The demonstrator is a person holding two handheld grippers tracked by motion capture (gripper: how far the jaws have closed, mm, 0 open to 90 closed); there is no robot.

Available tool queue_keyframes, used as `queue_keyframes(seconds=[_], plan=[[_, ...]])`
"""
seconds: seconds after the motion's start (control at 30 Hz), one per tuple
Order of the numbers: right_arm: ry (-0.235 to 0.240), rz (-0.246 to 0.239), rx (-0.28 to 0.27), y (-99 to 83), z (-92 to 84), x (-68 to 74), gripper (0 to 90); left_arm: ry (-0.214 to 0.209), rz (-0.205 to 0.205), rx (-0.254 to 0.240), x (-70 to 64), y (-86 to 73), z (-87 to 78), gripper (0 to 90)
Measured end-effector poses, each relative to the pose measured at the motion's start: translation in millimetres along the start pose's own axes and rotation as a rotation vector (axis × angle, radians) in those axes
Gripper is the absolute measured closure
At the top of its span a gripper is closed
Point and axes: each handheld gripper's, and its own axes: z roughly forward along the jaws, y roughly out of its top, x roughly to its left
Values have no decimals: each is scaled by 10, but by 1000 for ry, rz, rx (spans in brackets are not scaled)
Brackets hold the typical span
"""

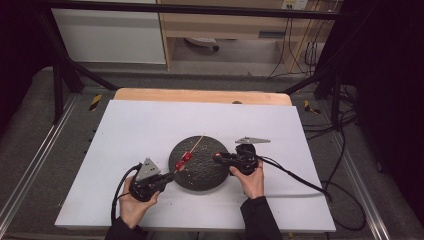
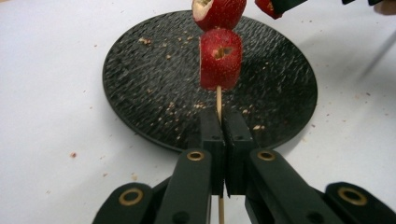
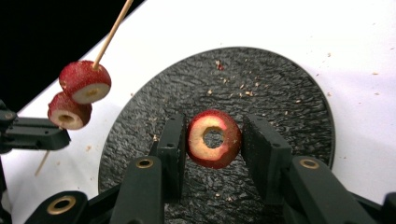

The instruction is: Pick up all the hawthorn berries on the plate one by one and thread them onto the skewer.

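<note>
Skewer (image 2: pixel 218 100), pinched in the left gripper (image 2: pixel 223 133), carries two fruit pieces (image 2: pixel 221 58) at centre frame above the black plate (image 2: pixel 140 84). Right gripper (image 3: pixel 214 140) clamps a cored fruit ring (image 3: pixel 214 138). Line its hole up with the skewer's tip, then push straight along.

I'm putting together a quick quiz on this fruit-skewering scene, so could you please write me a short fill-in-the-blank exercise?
1. The left gripper is shut on the wooden ____.
2. ____ red fruit pieces are already threaded on it.
3. The right gripper holds a cored fruit piece above the black, round ____.

Missing words: skewer; two; plate
</note>
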Motion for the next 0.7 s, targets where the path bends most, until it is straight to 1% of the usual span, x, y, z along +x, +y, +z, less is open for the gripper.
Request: queue_keyframes(seconds=[0.07,0.13,0.23,0.33,0.47,0.7], plan=[[6,7,-32,-23,-25,-10,616,-2,0,-3,-25,22,16,885],[14,26,-63,-41,-45,-13,616,-5,2,-5,-47,43,30,885],[16,31,-101,-58,-67,-23,616,-7,4,-8,-74,63,50,885],[23,41,-139,-67,-83,-29,617,-9,-3,-11,-89,71,67,885],[32,59,-192,-71,-105,-36,617,-10,-6,-11,-106,80,84,885],[44,72,-272,-38,-135,-30,618,-10,-12,-19,-127,82,100,885]])
